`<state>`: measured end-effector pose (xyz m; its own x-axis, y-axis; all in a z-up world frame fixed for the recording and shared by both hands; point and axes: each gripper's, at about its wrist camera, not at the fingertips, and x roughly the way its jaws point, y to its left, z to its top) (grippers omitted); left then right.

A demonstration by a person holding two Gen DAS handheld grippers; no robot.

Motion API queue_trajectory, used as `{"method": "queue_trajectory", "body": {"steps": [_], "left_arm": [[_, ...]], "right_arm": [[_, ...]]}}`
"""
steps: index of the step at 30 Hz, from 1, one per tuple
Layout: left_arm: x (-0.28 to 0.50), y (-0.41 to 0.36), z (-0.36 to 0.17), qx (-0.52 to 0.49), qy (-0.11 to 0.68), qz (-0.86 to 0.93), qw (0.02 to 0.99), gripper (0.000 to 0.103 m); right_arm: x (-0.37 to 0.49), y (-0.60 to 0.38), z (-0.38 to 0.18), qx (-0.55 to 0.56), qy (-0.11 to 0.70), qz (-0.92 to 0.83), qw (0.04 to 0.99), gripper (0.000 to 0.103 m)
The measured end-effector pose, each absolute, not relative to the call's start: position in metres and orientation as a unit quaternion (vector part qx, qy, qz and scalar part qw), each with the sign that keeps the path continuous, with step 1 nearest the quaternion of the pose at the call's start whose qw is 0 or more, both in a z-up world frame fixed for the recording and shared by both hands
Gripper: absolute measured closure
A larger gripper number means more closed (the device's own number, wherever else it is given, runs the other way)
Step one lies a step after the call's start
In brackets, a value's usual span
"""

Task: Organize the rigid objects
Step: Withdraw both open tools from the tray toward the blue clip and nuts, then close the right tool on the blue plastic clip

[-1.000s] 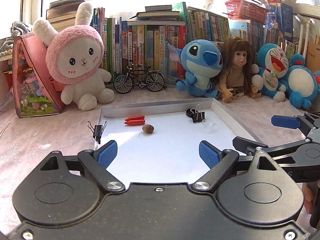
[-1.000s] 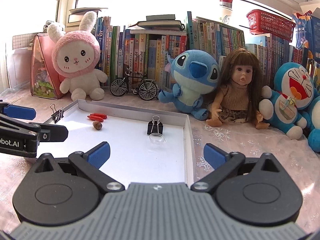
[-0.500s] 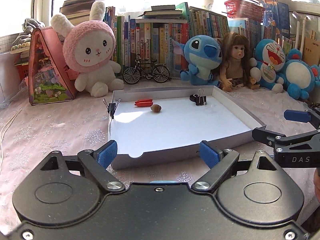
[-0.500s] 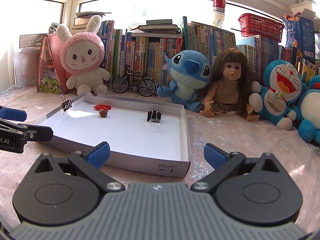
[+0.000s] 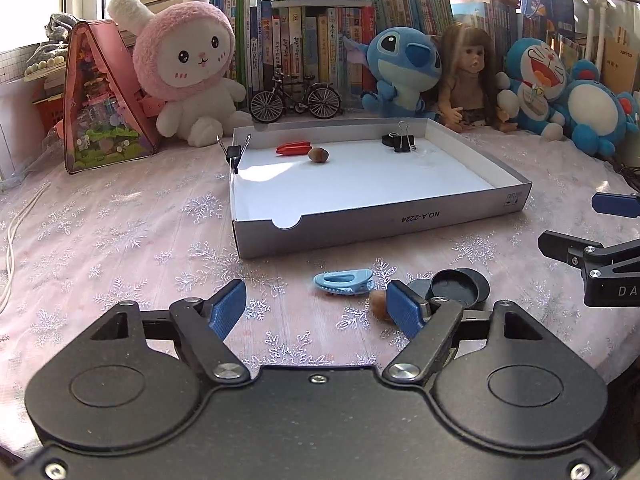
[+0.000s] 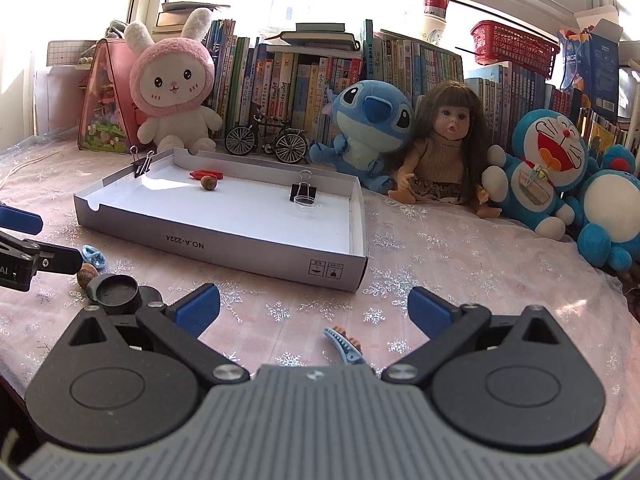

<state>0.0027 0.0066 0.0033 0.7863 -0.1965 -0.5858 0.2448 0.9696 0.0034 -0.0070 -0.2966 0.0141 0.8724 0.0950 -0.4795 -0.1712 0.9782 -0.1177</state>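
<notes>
A white cardboard tray (image 5: 380, 224) lies on the pink cloth. It holds a red piece (image 5: 294, 148), a nut (image 5: 318, 155) and a black binder clip (image 5: 398, 142); another binder clip (image 5: 234, 154) grips its left rim. In front of the tray lie a blue hair clip (image 5: 344, 282), a second nut (image 5: 378, 304) and a black round lid (image 5: 456, 286). My left gripper (image 5: 316, 310) hovers just short of the blue clip, its jaws closing with nothing pressed between them. My right gripper (image 6: 314, 310) stands open above a second blue clip (image 6: 346, 346).
Plush toys, a doll (image 6: 448, 148), a model bicycle (image 5: 296, 98) and a row of books line the back. A pink house-shaped box (image 5: 104, 100) stands at the far left, and a white cord (image 5: 16, 232) runs along the left edge. The right gripper (image 5: 580, 224) shows at the left view's right side.
Both grippers have drawn back from over the tray and sunk, so the cloth in front of it with the clips, nut and lid came into view. The left jaws have narrowed.
</notes>
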Motion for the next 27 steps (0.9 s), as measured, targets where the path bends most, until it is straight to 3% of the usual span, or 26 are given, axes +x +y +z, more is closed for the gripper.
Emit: {"method": "queue_trajectory", "body": {"steps": [4, 11, 16, 27], "left_arm": [[0.011, 0.011, 0.002, 0.010, 0.315, -0.122, 0.941, 0.035], [0.026, 0.006, 0.002, -0.016, 0.319, -0.131, 0.939, 0.045], [0.030, 0.000, 0.003, -0.021, 0.319, -0.133, 0.938, 0.059], [0.025, 0.009, -0.001, -0.032, 0.331, -0.116, 0.936, 0.061]], "right_arm": [[-0.009, -0.300, 0.011, -0.066, 0.249, 0.059, 0.964, 0.002], [-0.013, -0.298, 0.007, -0.035, 0.246, 0.004, 0.969, 0.021], [-0.012, -0.295, 0.004, -0.009, 0.256, -0.014, 0.967, 0.028], [-0.007, -0.295, -0.005, 0.010, 0.271, -0.035, 0.962, 0.042]]}}
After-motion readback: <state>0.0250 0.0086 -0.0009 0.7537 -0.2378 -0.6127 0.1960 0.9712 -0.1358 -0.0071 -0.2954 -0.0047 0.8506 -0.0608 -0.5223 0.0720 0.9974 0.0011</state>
